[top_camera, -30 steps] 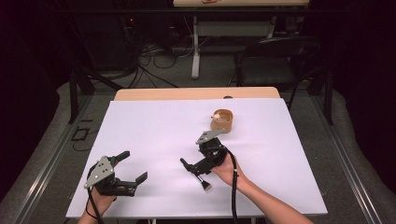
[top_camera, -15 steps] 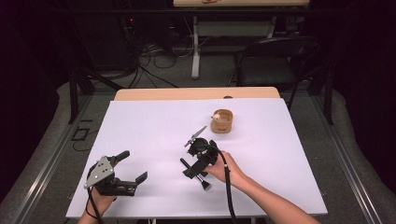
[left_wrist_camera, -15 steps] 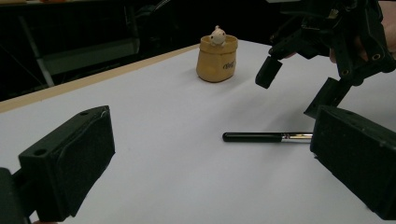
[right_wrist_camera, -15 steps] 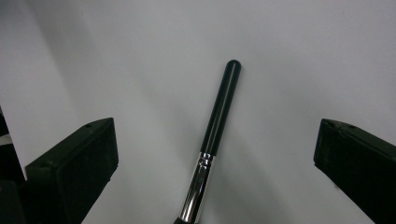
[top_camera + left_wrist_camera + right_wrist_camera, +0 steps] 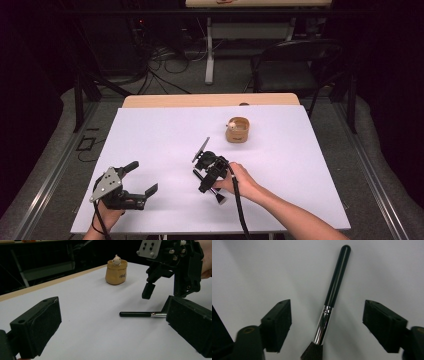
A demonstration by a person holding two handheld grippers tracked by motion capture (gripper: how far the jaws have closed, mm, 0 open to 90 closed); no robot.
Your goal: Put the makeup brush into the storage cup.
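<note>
Brushes: one, a black-handled brush [image 5: 329, 303] with a silver collar and dark bristles, lying on the table [image 5: 150, 135] near the middle of its near half.
Pouches: one, a tan pouch [image 5: 237, 131] standing toward the far edge, right of centre.
Toy figures: one, a small pale figure [image 5: 116, 260] peeking out of the pouch's top.
Grippers: two, the left gripper [image 5: 142, 179] at the near left corner, the right gripper [image 5: 200, 167] over the brush.
Tables: one.
</note>
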